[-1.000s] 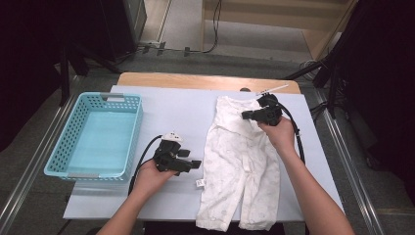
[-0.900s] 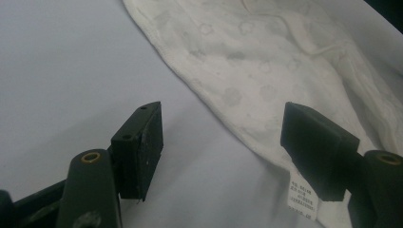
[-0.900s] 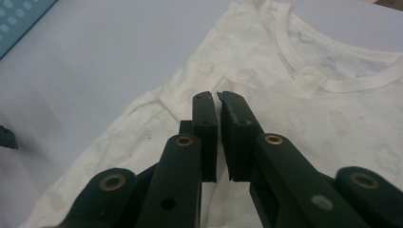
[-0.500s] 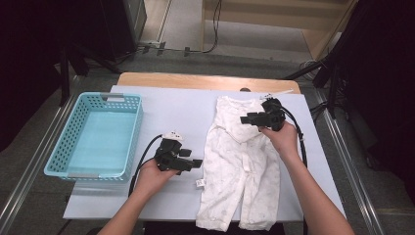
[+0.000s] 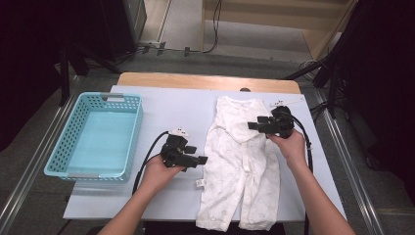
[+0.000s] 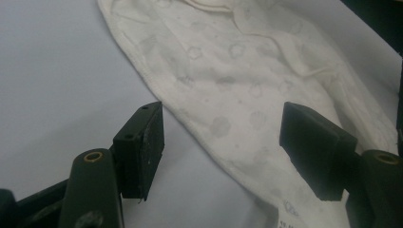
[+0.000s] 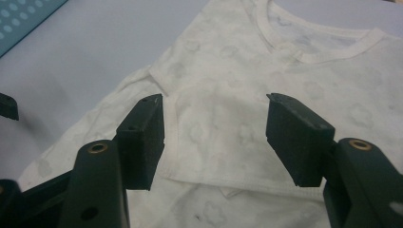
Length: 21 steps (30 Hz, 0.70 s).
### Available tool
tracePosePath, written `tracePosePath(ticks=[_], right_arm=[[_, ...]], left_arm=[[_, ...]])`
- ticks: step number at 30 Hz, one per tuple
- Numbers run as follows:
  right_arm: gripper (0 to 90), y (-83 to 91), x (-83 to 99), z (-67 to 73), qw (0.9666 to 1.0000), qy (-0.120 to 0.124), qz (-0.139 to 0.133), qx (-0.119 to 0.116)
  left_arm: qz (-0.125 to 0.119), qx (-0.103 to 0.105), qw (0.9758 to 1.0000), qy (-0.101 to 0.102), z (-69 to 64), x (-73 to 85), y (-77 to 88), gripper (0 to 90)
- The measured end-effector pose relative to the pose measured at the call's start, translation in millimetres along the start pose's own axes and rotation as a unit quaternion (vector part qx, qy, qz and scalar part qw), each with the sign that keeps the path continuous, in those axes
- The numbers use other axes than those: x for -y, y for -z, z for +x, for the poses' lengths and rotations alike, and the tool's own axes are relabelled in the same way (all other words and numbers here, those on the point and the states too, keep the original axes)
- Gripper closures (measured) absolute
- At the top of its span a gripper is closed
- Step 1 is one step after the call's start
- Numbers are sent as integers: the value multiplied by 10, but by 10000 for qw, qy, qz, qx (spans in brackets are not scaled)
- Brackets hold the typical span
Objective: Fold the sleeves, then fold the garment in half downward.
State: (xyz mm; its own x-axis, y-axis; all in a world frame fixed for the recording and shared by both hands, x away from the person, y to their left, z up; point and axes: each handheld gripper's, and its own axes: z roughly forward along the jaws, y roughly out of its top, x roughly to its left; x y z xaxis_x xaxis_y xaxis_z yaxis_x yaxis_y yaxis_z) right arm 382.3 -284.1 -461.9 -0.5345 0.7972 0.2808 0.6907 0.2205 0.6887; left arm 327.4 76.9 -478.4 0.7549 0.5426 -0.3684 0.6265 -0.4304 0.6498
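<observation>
A white baby romper (image 5: 242,166) lies flat on the pale table cover, neck to the far side and legs towards me. Its sleeve is folded in across the chest (image 7: 223,137). My right gripper (image 5: 253,126) hovers over that folded sleeve; its jaws have just been opening and stand open with nothing between them (image 7: 214,130). My left gripper (image 5: 199,159) rests low beside the romper's left edge, jaws open over the hem (image 6: 221,137) without pressing on it. A small label (image 5: 199,183) sticks out of the romper's left side.
A light blue plastic basket (image 5: 72,147) stands at the left of the table. Cables trail from both grippers. A wooden table edge (image 5: 205,81) runs along the far side. Small white bits (image 5: 281,103) lie at the far right of the cover.
My right gripper has let go of the sleeve, opened, and drawn back a little towards me and to the right. My left gripper has stayed put.
</observation>
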Motion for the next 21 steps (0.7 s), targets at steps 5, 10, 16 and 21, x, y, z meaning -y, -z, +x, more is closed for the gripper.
tracePosePath(ticks=[5,10,16,21], right_arm=[[324,5,36,-45,10000,-34,-30,-31],[275,39,78,-93,9999,46,-105,-99],[272,77,114,-135,9998,-15,-162,-135],[274,102,165,-180,9999,-23,-153,-56]], left_arm=[[48,31,10000,-28,-4,-56,-49,306],[72,30,10000,-20,14,-101,-109,289],[19,-1,10000,-31,44,-158,-135,291],[67,-235,9995,-176,89,-236,-163,292]])
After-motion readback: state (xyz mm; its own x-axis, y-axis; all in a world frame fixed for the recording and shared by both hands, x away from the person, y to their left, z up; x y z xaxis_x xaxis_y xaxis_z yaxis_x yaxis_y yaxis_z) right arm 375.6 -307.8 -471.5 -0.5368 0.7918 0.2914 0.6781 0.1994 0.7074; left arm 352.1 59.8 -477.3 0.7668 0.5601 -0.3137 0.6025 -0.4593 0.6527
